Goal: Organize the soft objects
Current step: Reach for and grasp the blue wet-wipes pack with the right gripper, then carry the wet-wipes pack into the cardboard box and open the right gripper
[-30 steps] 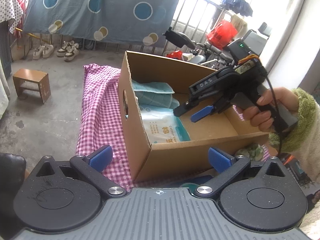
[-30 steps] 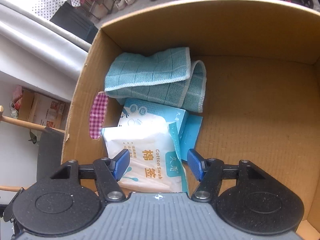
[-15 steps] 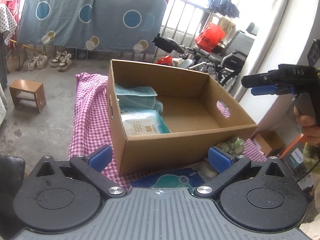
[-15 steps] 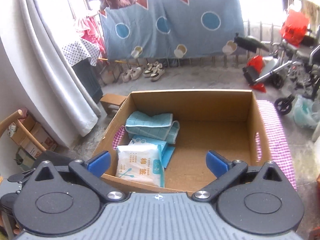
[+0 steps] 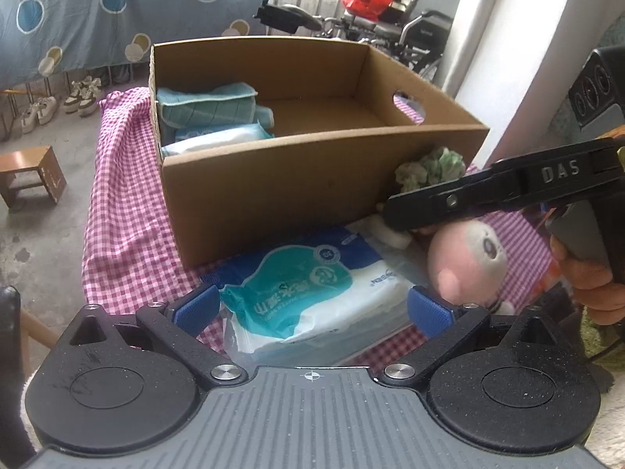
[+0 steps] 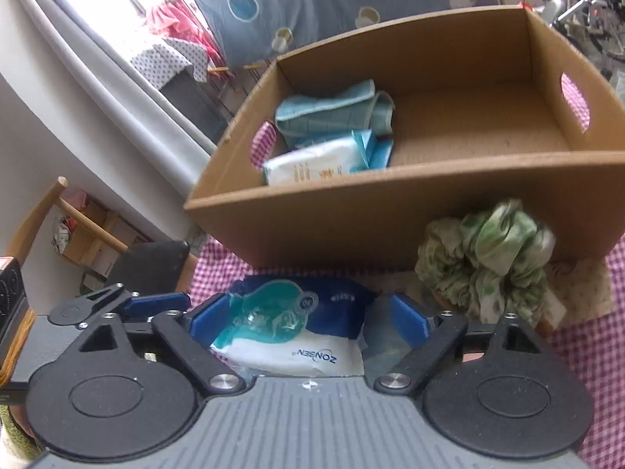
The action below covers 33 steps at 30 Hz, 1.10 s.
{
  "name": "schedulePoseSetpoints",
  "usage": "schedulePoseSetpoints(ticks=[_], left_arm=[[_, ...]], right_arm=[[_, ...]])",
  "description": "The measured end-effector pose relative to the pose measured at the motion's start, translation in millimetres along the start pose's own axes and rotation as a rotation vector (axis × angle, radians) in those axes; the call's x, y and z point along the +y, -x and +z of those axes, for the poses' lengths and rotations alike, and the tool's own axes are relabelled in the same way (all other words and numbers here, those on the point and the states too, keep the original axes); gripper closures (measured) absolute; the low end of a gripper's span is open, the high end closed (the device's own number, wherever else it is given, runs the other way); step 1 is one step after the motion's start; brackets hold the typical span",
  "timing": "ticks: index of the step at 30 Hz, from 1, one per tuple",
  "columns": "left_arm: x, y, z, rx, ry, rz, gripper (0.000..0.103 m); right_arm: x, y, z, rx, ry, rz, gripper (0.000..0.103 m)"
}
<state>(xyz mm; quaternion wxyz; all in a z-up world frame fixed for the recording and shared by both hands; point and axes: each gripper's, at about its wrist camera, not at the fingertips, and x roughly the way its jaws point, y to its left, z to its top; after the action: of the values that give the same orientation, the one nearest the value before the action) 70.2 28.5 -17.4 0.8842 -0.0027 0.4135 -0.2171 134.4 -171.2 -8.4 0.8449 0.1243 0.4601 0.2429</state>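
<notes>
A: Pink-and-white checked cloth spread over the table, under everything else.
B: Brown open-topped cardboard box standing on it, oval handle hole in each end wall. Inside, at the left end: folded teal quilted towel, and just in front of it a white-and-blue flat pack of cotton swabs. Rest of the box floor bare.
A: Lying on the cloth just in front of the box: white, teal and navy soft plastic pack of tissues.
B: Right of that pack, a round pink plush toy; behind it, against the box front, a crumpled green-and-cream fabric scrunchie.
A: Left gripper spread wide above the tissue pack's near end, blue pads clear of it, gripping nothing.
B: Right gripper closing in, tissue pack between the blue pads, not yet pinched.
</notes>
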Motion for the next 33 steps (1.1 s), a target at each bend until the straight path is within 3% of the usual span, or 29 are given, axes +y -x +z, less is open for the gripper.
schedulePoseSetpoints(ticks=[1,5,14,24,33], left_arm=[[1,-4,-1,0.012,-0.005,0.01,0.001],[9,-16,-1,0.04,0.013,0.019,0.001],[18,-38,-2,0.107,0.069,-0.051,0.006],[14,-36,0,0.097,0.083,-0.067,0.008],[-6,-12,5,0.03,0.053,-0.039,0.008]], right_arm=[[-1,-7,1,0.025,-0.005,-0.005,0.023],[-1,-30,-6,0.095,-0.02,-0.023,0.028],[-3,-65,-6,0.209,-0.021,-0.041,0.031],[3,-59,-4,0.183,-0.015,-0.034,0.039],[6,-33,-8,0.106,-0.029,0.01,0.043]])
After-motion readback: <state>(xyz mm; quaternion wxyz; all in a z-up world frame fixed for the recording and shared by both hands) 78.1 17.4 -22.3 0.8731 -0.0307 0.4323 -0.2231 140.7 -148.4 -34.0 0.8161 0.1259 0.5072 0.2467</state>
